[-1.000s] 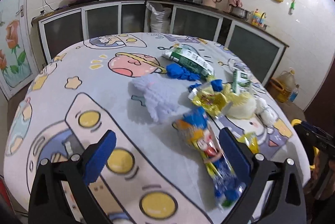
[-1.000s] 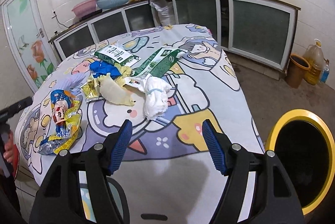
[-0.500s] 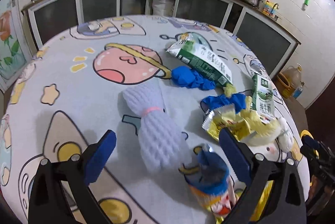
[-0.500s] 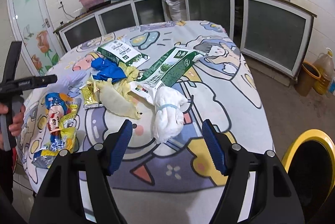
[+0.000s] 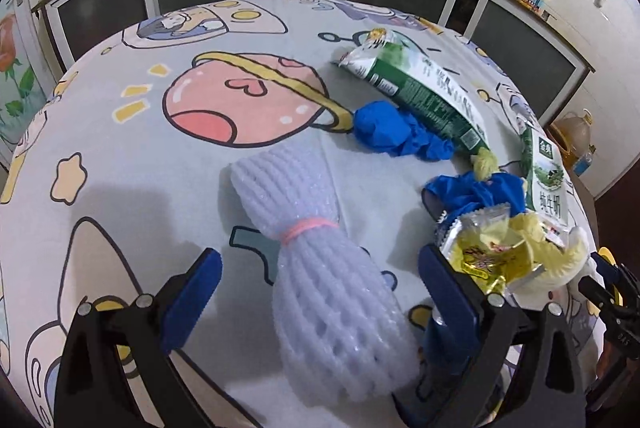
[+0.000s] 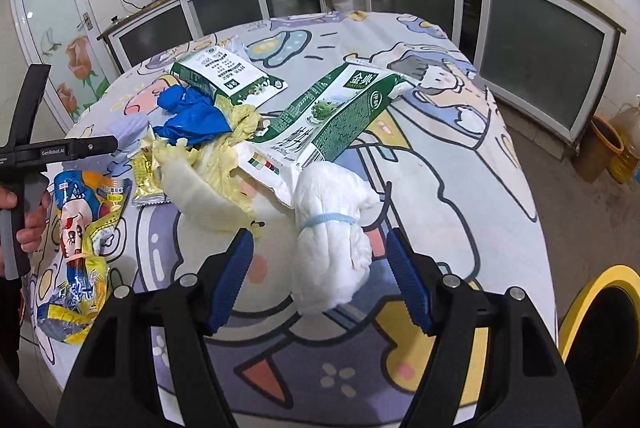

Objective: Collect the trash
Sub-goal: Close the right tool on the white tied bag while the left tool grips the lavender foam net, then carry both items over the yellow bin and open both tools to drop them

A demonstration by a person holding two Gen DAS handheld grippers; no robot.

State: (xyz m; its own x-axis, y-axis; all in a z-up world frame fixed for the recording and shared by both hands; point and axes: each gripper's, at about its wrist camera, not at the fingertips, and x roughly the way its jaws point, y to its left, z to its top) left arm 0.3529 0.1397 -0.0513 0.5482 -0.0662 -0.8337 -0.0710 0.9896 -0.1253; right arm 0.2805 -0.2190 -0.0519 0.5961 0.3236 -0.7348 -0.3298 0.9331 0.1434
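Observation:
My left gripper (image 5: 320, 292) is open, its jaws on either side of a lavender foam net bundle (image 5: 320, 260) tied with a pink band, lying on the table. My right gripper (image 6: 320, 268) is open around a white wad (image 6: 332, 224) tied with a blue band. Nearby lie blue gloves (image 5: 396, 134), green milk cartons (image 5: 424, 96) (image 6: 332, 116), a yellow snack wrapper (image 5: 488, 248), yellow-white cabbage leaves (image 6: 204, 184) and a colourful snack bag (image 6: 76, 244). A yellow-rimmed bin (image 6: 600, 332) stands on the floor at the right.
The round table has a cartoon-print cloth (image 5: 160, 156). Kitchen cabinets (image 6: 540, 44) run along the back and right walls. An oil jug (image 6: 628, 148) and a small bucket (image 6: 600, 152) stand on the floor by the cabinets.
Both grippers have moved forward and down over the table. The foam net now lies between my left jaws, the white wad between my right jaws.

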